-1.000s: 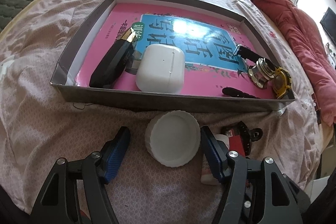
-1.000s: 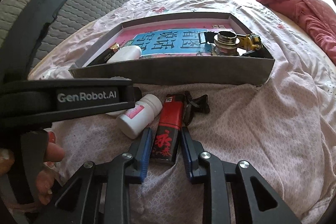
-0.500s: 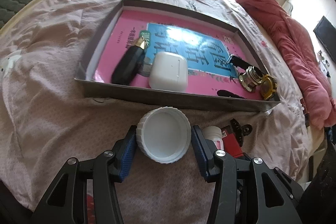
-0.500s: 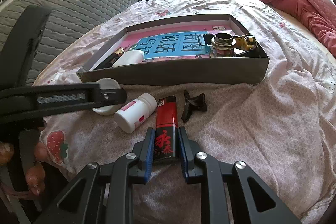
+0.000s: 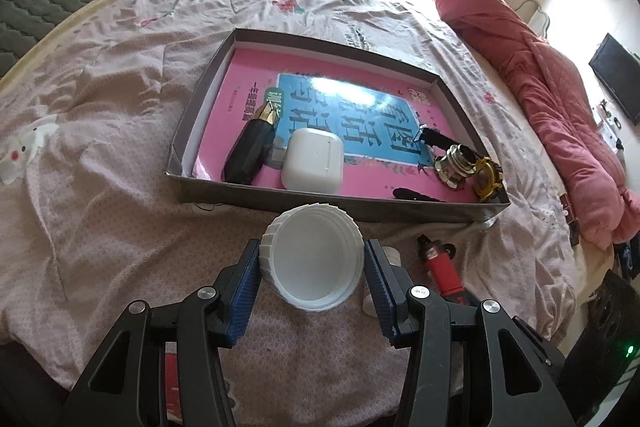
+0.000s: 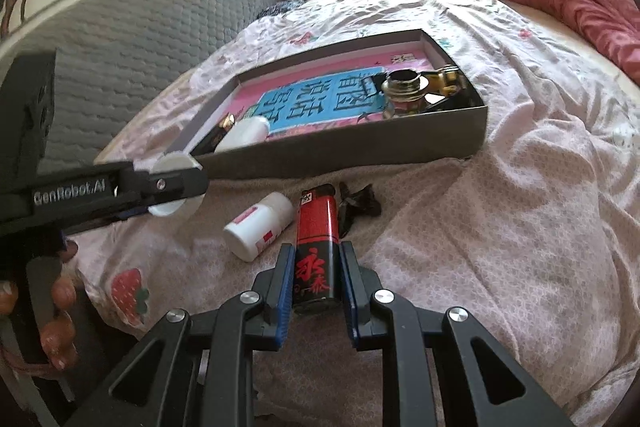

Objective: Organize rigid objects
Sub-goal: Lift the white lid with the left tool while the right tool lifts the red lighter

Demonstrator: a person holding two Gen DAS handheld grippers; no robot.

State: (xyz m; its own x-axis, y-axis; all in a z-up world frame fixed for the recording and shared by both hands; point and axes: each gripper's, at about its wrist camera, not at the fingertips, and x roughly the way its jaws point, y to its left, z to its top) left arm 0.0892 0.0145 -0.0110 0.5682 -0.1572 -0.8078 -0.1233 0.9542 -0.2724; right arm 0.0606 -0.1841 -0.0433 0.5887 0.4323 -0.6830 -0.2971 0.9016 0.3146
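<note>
Left wrist view: a pink bedsheet (image 5: 120, 131) carries a grey tray (image 5: 208, 187). Just before the tray, the left gripper (image 5: 312, 267) clamps a white lid (image 5: 314, 261), half-spread.

Right wrist view: nearer than the tray (image 6: 360, 155), the right gripper (image 6: 316, 279) pinches a red lighter (image 6: 316, 247), narrowly.

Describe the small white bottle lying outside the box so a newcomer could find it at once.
Start at the shallow grey box on the pink bedsheet, then look at the loose items on the sheet in front of its near wall. The small white bottle lies on its side there, just left of the red lighter. Unlike its neighbours, it is a white cylinder with a pink label.
</note>
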